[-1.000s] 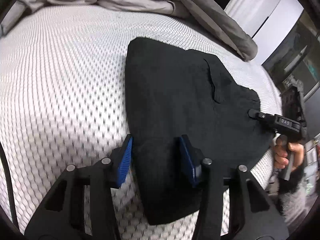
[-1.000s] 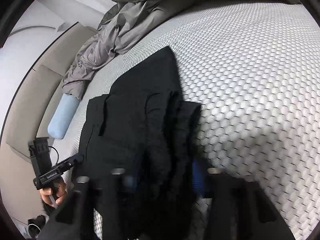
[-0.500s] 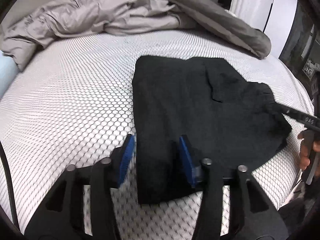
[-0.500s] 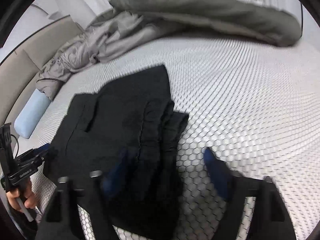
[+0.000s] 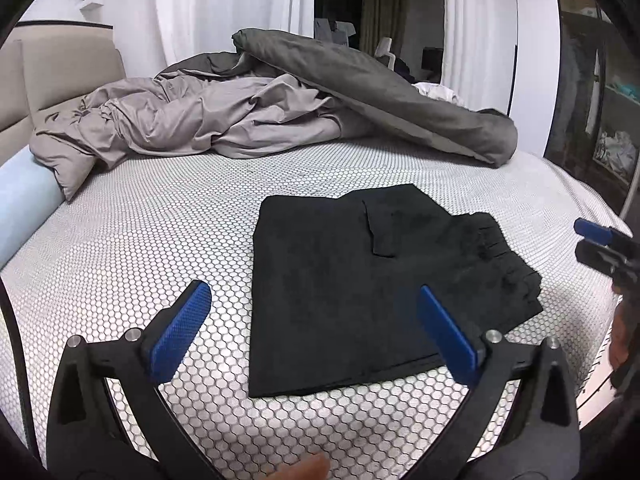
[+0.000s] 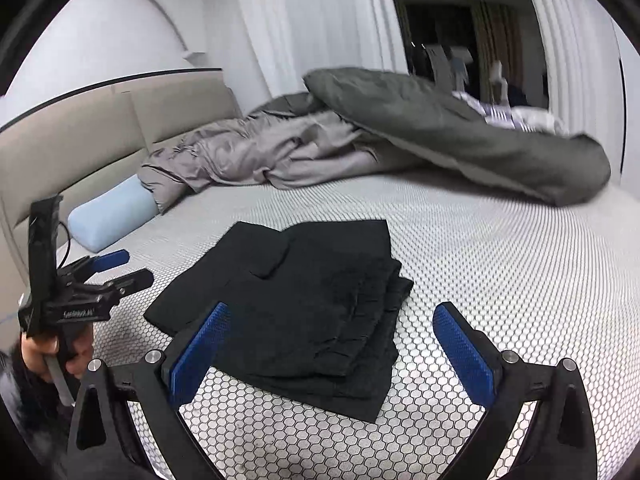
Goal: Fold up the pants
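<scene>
The bed (image 5: 160,240), a wide mattress under a white cover printed with a black honeycomb mesh, carries everything here, and a rumpled grey duvet (image 5: 360,92) is heaped along its far side with a pale blue cylindrical bolster (image 6: 112,212) by the beige headboard. Nearer you, the black fabric pants (image 5: 360,280) lie on that cover as a compact, stacked rectangle, pocket flap up, layered edges toward your right side.

Your left claw (image 5: 316,328) is opening, its blue pads wide apart with nothing between them, only the near edge of the pants showing below. Your right claw (image 6: 332,348) is opening too, equally empty, hovering over the bundle's layered corner.

The fold looks finished, so the step in hand is a clean release. Lift both claws straight away from the cloth so no pad drags a layer loose. If the stepped right-hand edges bother you, press them flat with an open pad rather than pinching again. Keep clear of the duvet.

No box, basket or drawer for the pants shows close by; shelves at the far right are too dim to read.
</scene>
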`<move>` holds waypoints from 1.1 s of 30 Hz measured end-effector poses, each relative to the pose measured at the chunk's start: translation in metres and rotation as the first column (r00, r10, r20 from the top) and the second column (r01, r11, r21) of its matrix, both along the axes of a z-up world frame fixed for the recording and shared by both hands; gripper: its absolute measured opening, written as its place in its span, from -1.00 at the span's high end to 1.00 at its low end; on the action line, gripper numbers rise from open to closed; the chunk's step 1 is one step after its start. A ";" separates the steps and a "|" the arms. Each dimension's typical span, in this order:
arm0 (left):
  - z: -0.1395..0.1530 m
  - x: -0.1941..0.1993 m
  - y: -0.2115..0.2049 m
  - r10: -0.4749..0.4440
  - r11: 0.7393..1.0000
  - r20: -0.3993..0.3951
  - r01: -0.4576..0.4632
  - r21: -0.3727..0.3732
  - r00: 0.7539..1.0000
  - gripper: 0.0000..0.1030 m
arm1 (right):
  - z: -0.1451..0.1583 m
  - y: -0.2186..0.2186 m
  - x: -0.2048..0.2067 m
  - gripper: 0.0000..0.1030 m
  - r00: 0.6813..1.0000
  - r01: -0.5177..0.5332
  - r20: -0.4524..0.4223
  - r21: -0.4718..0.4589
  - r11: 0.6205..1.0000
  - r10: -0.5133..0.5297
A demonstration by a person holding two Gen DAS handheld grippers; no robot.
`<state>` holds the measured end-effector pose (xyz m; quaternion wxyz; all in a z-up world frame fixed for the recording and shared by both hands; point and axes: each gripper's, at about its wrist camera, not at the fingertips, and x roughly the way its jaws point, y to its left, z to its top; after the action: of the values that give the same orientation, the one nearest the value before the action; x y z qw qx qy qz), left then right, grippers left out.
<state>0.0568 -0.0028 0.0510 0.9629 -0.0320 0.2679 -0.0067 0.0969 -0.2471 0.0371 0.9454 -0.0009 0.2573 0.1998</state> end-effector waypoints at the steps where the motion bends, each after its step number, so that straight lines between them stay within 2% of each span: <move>1: 0.000 0.000 0.001 -0.001 1.000 0.004 0.001 -0.005 1.000 -0.98 | 0.000 0.000 -0.003 -1.00 1.000 -0.004 0.015 0.000 1.000 0.004; 13: -0.006 0.009 -0.004 -0.026 1.000 0.018 0.026 0.007 1.000 -0.98 | -0.006 0.010 0.007 -1.00 1.000 -0.003 0.018 0.036 0.999 0.003; 33: -0.006 0.008 -0.006 -0.020 1.000 0.015 0.020 0.013 1.000 -0.98 | -0.009 0.024 0.009 -1.00 0.999 -0.019 0.026 0.011 1.000 0.019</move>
<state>0.0643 -0.0084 0.0447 0.9650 -0.0233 0.2609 -0.0150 0.1058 -0.2233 0.0276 0.9468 -0.0007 0.2437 0.2101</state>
